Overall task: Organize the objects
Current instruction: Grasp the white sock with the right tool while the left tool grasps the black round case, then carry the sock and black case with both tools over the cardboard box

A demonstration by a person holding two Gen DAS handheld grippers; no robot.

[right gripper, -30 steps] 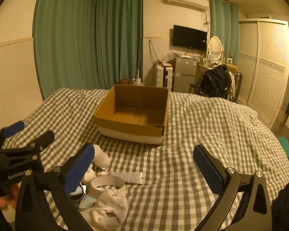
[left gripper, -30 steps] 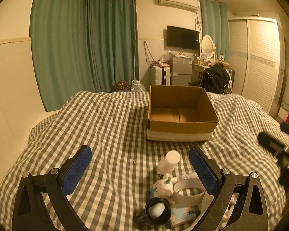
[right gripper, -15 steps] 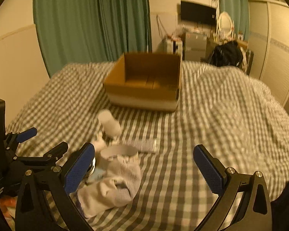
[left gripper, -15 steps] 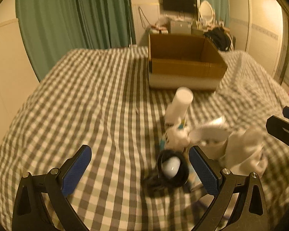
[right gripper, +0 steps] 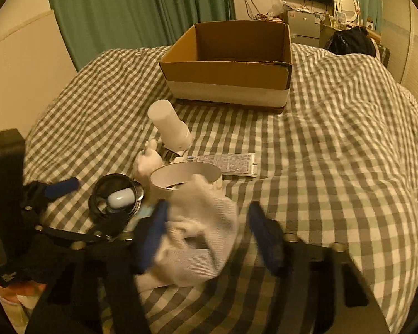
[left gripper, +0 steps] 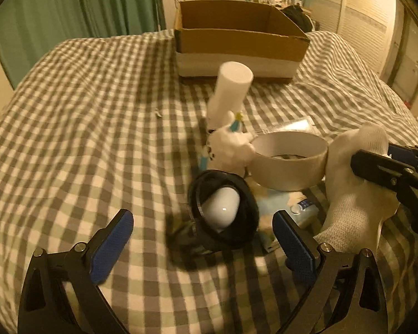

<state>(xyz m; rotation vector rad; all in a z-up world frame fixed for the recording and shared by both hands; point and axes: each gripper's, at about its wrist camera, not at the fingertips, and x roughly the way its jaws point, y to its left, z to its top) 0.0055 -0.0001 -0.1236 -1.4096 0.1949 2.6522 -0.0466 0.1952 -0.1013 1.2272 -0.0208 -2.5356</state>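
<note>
Both tools have dropped toward the pile on the bed since a second ago: right tool (right gripper: 206, 233), open, straddles the white sock (right gripper: 197, 239) lying between its pads, nearer than the open left tool (left gripper: 200, 239) facing the black ring (left gripper: 223, 208); box (right gripper: 228, 64) beyond.

Bare checked bedspread (right gripper: 334, 144) fills the right half of the right wrist frame. At lower left, sock (right gripper: 197, 231), tape roll (right gripper: 181, 176) and bottle (right gripper: 168, 125) crowd together, below the box (right gripper: 228, 69).
</note>
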